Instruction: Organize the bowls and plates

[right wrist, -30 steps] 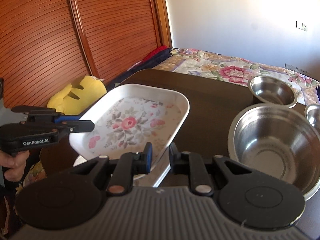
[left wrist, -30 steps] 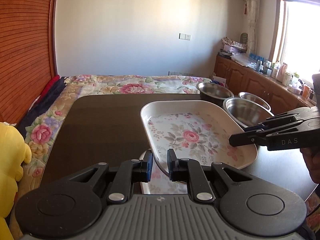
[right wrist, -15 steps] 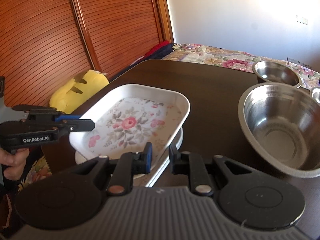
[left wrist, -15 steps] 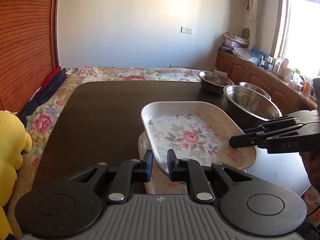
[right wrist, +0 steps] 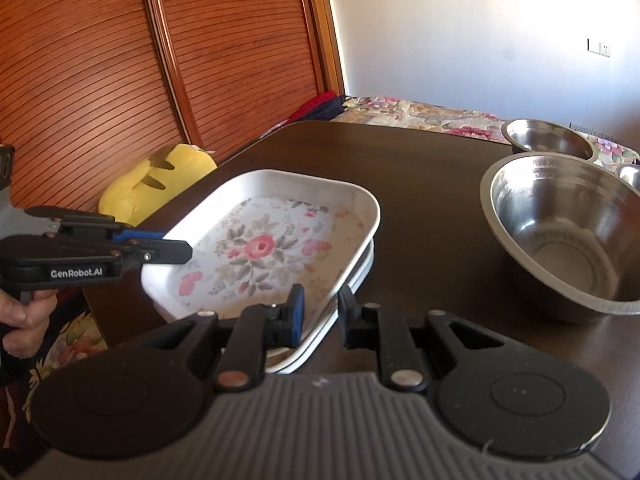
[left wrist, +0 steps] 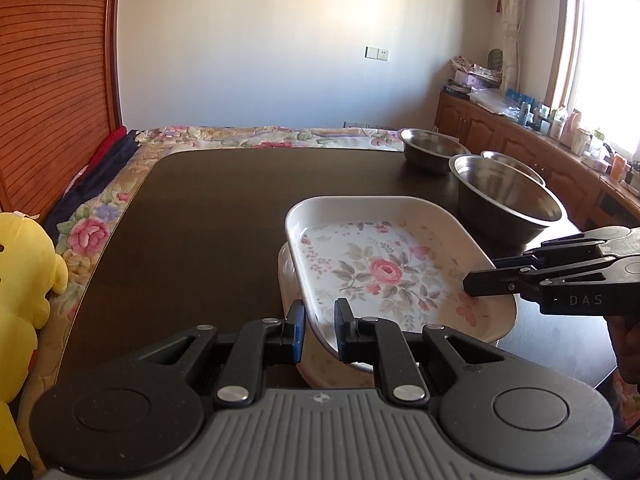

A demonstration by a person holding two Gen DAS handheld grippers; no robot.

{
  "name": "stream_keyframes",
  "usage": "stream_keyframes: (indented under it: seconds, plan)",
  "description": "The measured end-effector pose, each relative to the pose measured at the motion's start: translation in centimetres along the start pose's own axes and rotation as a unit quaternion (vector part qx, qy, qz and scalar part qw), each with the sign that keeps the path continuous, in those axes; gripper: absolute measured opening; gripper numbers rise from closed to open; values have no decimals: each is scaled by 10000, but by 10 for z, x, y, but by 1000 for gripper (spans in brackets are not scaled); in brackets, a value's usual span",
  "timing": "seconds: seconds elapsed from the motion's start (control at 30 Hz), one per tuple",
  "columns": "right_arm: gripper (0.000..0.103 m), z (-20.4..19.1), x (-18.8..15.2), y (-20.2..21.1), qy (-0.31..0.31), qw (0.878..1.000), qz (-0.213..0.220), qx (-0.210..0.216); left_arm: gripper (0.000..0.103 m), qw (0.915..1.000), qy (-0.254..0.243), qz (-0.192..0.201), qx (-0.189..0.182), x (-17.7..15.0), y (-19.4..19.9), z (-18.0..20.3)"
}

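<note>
left wrist view: left gripper and right gripper both clamped on the floral plate, held just above another plate.

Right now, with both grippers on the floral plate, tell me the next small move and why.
Probably lower the floral plate straight down. The left gripper and right gripper hold it by opposite edges, just above the plate below, so it should nest there.
</note>
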State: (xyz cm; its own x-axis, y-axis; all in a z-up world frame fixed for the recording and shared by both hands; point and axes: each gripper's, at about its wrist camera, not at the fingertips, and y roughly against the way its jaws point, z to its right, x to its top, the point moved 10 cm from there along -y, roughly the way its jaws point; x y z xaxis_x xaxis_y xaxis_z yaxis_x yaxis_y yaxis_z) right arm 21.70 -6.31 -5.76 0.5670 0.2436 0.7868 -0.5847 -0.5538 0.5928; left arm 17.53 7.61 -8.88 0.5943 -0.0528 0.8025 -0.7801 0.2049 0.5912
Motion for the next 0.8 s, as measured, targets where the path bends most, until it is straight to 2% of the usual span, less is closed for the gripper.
stream_keyframes:
  seconds: [0.43, 0.73, 0.8]
  plan:
    - [20, 4, -8, -1, -235, 9989, 398, -68, 17, 9999, -19, 18, 118, -5, -1, -1]
    - [20, 4, -8, 1, -318, 9982, 506, -28, 17, 9999, 35, -6, 156, -8, -3, -5]
    - [20, 3, -7, 2, -323, 9980, 541, -27, 20, 9999, 30, -4, 154, -9, -2, -5]
